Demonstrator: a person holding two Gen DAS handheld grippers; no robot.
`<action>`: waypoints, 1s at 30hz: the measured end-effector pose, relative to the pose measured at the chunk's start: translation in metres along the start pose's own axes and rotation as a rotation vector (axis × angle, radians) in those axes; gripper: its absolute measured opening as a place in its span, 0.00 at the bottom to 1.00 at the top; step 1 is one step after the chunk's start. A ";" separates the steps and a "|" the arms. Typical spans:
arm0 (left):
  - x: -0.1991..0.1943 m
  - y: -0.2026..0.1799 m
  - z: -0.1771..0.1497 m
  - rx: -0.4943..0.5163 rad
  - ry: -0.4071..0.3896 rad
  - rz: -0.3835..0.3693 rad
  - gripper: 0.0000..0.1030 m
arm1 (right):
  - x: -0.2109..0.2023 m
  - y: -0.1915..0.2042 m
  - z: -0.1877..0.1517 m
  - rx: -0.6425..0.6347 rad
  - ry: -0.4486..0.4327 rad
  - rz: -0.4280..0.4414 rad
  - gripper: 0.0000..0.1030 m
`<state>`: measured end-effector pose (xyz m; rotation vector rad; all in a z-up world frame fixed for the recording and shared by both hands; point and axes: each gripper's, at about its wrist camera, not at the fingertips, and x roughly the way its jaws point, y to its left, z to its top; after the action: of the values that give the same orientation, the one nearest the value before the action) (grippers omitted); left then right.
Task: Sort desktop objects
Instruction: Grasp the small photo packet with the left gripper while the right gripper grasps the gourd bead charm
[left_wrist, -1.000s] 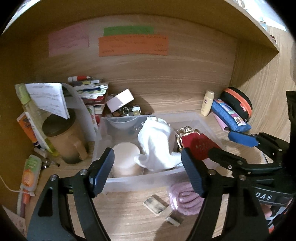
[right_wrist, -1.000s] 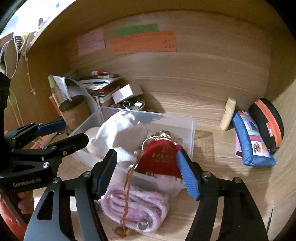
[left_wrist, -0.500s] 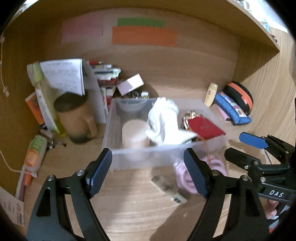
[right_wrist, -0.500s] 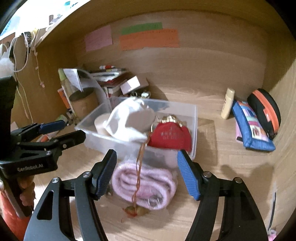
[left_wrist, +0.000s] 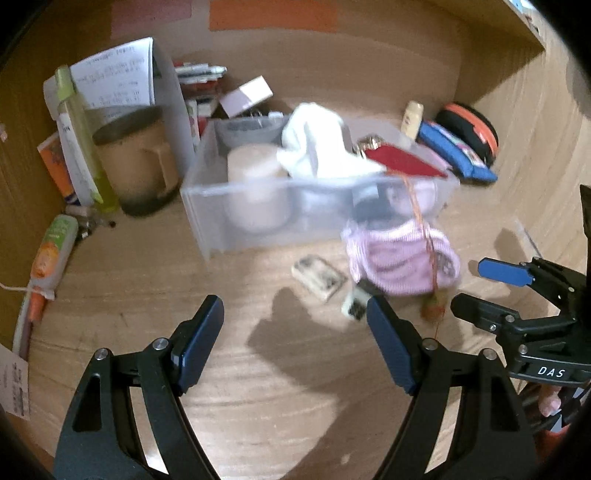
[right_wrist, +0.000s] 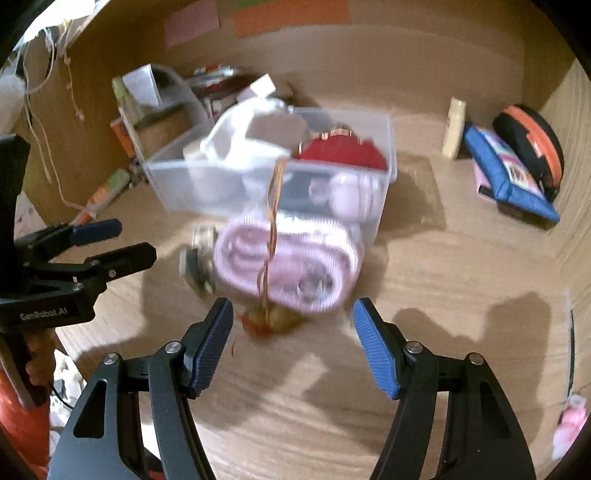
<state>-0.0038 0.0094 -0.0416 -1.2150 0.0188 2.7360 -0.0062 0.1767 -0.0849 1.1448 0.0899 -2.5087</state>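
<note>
A: How do the two grippers stand?

B: The left gripper (left_wrist: 295, 325) has its dark-blue-padded jaws wide apart with nothing between them, only bare wooden desktop (left_wrist: 258, 387) underneath. The right gripper (right_wrist: 293, 326) is likewise spread and empty, angled down at the desk.

A: What lies just ahead of them?

B: Just beyond the right gripper's fingertips is a small brown-and-red tassel charm (right_wrist: 271, 319) on an orange cord, and right behind it the rolled pink-and-white striped cloth (right_wrist: 288, 266). That roll rests on the desk against the front wall of the clear plastic storage box (right_wrist: 207, 181), which already holds a white cloth and a red pouch. To the left of the roll lie two small flat packets (left_wrist: 319, 277).

A: So which step is this?

B: It looks like an approach to a loose item outside the box, probably the pink roll, with nothing grasped yet.

A: And the next move?

B: Likely bringing the right gripper's jaws down astride the roll, clear of the dangling cord, then closing. The roll is soft, so a grip across its middle seems wise.
</note>
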 end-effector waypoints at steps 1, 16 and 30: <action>0.002 0.000 -0.001 0.001 0.006 -0.005 0.77 | 0.002 0.000 -0.003 0.007 0.010 0.001 0.62; 0.017 -0.023 -0.004 0.054 0.056 -0.095 0.60 | 0.021 0.009 -0.010 -0.004 0.063 0.069 0.58; 0.042 -0.033 0.010 0.036 0.102 -0.152 0.42 | 0.027 0.005 -0.002 0.001 0.045 0.016 0.42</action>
<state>-0.0342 0.0484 -0.0644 -1.2893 -0.0126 2.5319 -0.0191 0.1644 -0.1057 1.1978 0.0912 -2.4696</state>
